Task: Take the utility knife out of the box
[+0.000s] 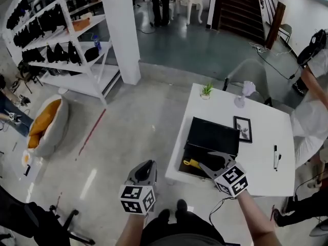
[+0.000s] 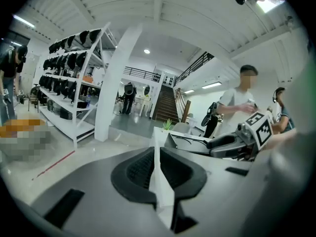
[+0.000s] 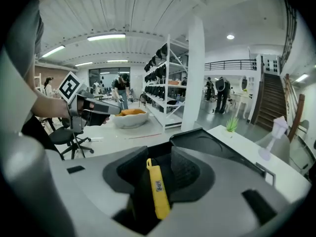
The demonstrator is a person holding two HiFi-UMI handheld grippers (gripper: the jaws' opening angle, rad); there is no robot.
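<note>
An open black box (image 1: 212, 136) stands on the white table (image 1: 259, 158), lid raised. The yellow utility knife (image 1: 191, 163) lies inside it near the front. My right gripper (image 1: 211, 161) hangs over the box just right of the knife, jaws spread. In the right gripper view the knife (image 3: 157, 189) shows in the gap of the open right gripper (image 3: 160, 158), with no pad pressing on it. My left gripper (image 1: 146, 164) is over the floor left of the table, tips together and holding nothing. In its own view the left gripper (image 2: 156, 154) faces the table's corner (image 2: 160, 132).
On the table are a small plant (image 1: 206, 90), a white fan (image 1: 246, 90), a framed picture (image 1: 242, 128) and a pen (image 1: 275, 156). A person (image 1: 312, 117) stands at the table's right side. A white pillar (image 1: 123, 29), shelves (image 1: 61, 40) and a beanbag (image 1: 46, 124) lie left.
</note>
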